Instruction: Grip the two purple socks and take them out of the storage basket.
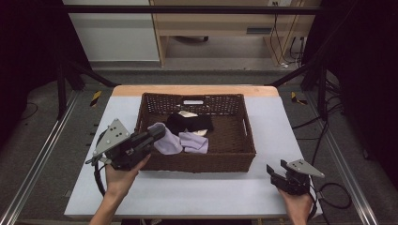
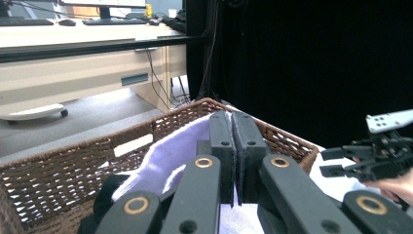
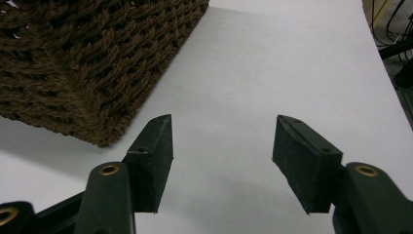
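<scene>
From the high view I see a brown wicker basket (image 1: 234, 159) sitting in the middle of the white bench (image 1: 197, 192), with a few pieces of cloth lying in it. My left gripper (image 1: 157, 133) reaches over the basket's left rim, and its fingers are pressed together on the upper edge of a lavender cloth (image 1: 166, 140), which hangs from them just inside the basket's left wall. In the left gripper view the same fingers (image 2: 221, 146) stand closed with the lavender cloth (image 2: 170, 156) bunched to their left and a thin strip of it caught between them, the woven rim of the basket (image 2: 73, 161) curving around behind. A second lavender piece (image 1: 195, 142) lies on the basket floor just beside the held one, and a black cloth (image 1: 190, 123) lies behind them toward the far wall, with a small pale scrap (image 1: 187, 114) showing at its far edge. My right gripper (image 1: 277, 168) rests low at the near right corner of the bench, well apart from the basket, held in the person's right hand (image 1: 298, 204). In the right gripper view its fingers (image 3: 156, 151) are spread wide over bare white bench (image 3: 272, 63), nothing between them, with the near right corner of the basket (image 3: 97, 73) off to the upper left. The left gripper view also catches the right gripper (image 2: 336, 163) farther off on the right, its fingers apart.
</scene>
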### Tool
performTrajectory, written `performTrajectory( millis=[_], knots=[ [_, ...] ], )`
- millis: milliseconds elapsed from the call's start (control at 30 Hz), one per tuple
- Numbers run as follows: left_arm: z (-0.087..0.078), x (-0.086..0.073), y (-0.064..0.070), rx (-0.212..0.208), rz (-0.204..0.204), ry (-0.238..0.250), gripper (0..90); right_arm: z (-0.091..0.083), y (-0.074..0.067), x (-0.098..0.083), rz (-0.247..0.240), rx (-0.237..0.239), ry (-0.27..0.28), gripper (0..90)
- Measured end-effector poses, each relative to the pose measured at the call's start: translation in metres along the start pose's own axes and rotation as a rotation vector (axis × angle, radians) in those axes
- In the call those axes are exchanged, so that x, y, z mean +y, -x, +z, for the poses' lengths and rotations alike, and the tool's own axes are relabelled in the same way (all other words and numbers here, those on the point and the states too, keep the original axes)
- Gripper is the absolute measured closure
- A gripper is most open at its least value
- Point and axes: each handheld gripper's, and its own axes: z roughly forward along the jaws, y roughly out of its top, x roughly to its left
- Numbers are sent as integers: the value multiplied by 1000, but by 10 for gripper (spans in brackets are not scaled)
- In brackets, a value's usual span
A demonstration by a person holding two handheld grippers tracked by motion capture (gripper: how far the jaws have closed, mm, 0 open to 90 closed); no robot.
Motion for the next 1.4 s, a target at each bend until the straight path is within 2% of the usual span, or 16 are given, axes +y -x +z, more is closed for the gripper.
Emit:
performTrajectory(
  millis=[367, 567, 633, 667, 867, 1100, 1233, 1300, 1400],
  knots=[
    [-19, -16, 24, -66, 11, -20, 874, -1, 0, -1, 6, 1, -3, 401],
    [-22, -33, 35, -96, 13, -64, 874, -1, 1, -2, -3, -2, -3, 401],
    [-20, -46, 37, -104, 1, -96, 874, -2, 0, -2, 3, -1, -4, 400],
    [-20, -46, 37, -104, 1, -96, 874, -2, 0, -2, 3, -1, -4, 400],
    [-11, -78, 35, -103, -25, -204, 874, -1, 0, -3, 2, -4, -5, 400],
    [2, -103, 34, -97, -44, -290, 874, -1, 0, -3, 2, 1, -6, 401],
    [11, -120, 30, -64, -46, -349, 873, 0, 1, -3, -4, -1, -8, 400],
    [15, -127, 28, -46, -31, -374, 872, -1, 1, -3, -6, 0, -7, 399],
    [20, -136, 27, -41, -35, -408, 871, 0, 1, -3, -3, 0, -9, 395]
  ],
)
